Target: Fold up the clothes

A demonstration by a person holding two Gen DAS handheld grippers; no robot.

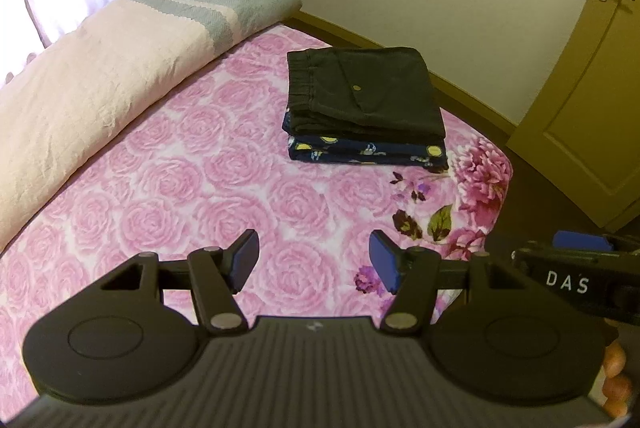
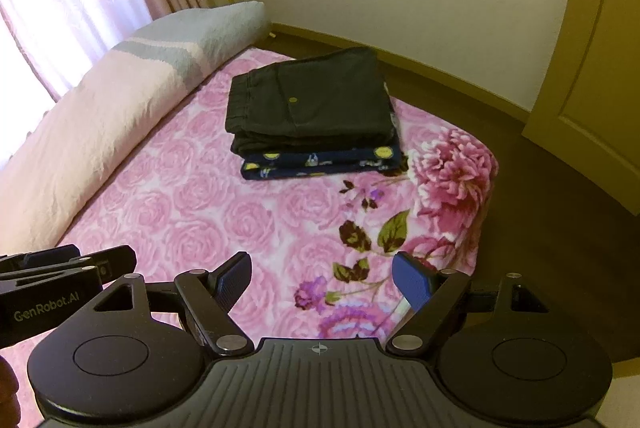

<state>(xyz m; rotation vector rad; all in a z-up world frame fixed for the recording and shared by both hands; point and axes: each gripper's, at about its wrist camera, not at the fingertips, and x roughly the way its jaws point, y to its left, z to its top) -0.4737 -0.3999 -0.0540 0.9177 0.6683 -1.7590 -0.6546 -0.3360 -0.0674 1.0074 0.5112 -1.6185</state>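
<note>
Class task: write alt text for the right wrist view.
Folded black trousers lie stacked on a folded navy patterned garment on a pink floral bedspread. The right gripper hangs before them, jaws open and empty.

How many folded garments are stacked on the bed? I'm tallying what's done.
2: black shorts on top, and a navy printed garment beneath them, near the bed's far corner. The stack might hide more between layers.

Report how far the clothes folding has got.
Done: folded black trousers lie stacked on a folded navy printed garment on the pink rose-patterned bedspread. In hand: nothing; left gripper and right gripper are both open and empty. Left: no unfolded clothes are in view.
</note>
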